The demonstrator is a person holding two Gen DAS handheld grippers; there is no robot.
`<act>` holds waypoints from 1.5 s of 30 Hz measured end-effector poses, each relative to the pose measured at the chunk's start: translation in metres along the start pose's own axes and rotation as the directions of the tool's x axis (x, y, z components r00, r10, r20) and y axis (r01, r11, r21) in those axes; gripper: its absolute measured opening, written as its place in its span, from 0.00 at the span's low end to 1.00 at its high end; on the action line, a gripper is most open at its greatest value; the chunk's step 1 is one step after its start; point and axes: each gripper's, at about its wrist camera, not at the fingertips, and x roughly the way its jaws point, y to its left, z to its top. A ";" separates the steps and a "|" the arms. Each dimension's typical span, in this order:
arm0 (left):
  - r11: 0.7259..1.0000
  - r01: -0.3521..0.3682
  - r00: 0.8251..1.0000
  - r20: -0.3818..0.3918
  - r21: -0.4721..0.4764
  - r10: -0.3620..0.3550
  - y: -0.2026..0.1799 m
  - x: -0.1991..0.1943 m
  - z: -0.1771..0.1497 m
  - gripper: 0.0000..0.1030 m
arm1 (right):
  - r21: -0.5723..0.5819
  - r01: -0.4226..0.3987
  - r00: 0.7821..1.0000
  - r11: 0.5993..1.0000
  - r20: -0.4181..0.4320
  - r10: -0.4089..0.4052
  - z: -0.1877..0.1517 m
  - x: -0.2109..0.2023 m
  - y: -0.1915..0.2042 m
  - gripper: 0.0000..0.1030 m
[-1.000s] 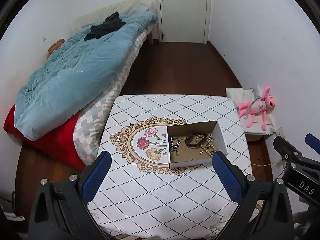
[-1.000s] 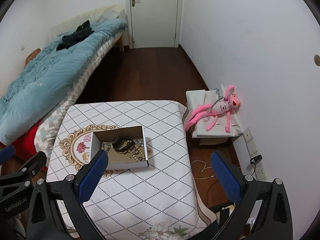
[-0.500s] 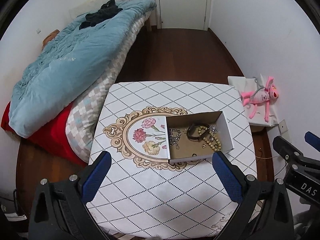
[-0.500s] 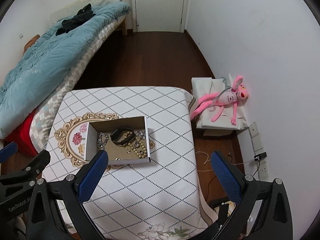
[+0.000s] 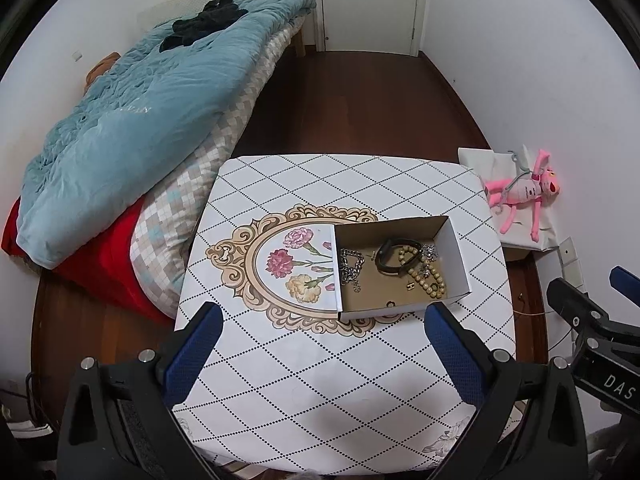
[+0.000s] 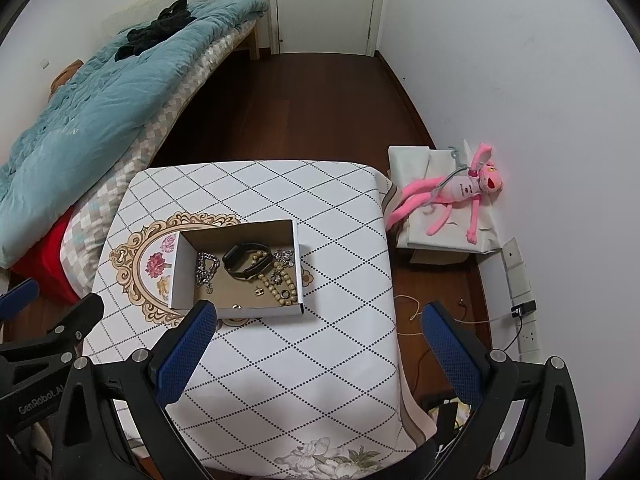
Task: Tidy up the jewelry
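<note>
To your left lies the bed [image 5: 132, 128] with its blue quilt [image 6: 88, 92]. In front of you, the tabletop [image 5: 320, 380] wears a diamond-patterned cloth with a floral medallion. On it sits an open cardboard box [image 5: 456, 248], right of the medallion's centre. Your left gripper [image 5: 320, 352] hovers above the near tabletop, jaws spread wide and empty; your right gripper [image 6: 316, 348] does likewise, jaws spread over the tabletop's right edge. Inside the box lie a black bracelet [image 6: 244, 260], a beaded strand [image 6: 280, 284], a silver chain [image 6: 206, 266] and small rings, all apart from both grippers.
</note>
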 end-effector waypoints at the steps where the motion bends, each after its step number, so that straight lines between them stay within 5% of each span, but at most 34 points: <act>1: 1.000 0.000 1.000 -0.002 -0.002 0.000 0.000 0.001 0.000 1.00 | -0.003 -0.001 1.000 1.000 -0.002 0.000 0.000 0.000 0.001 1.00; 45: 1.000 -0.002 1.000 -0.023 -0.008 0.002 0.004 0.010 -0.008 1.00 | -0.023 0.000 0.999 1.000 -0.034 -0.001 -0.010 0.008 0.002 1.00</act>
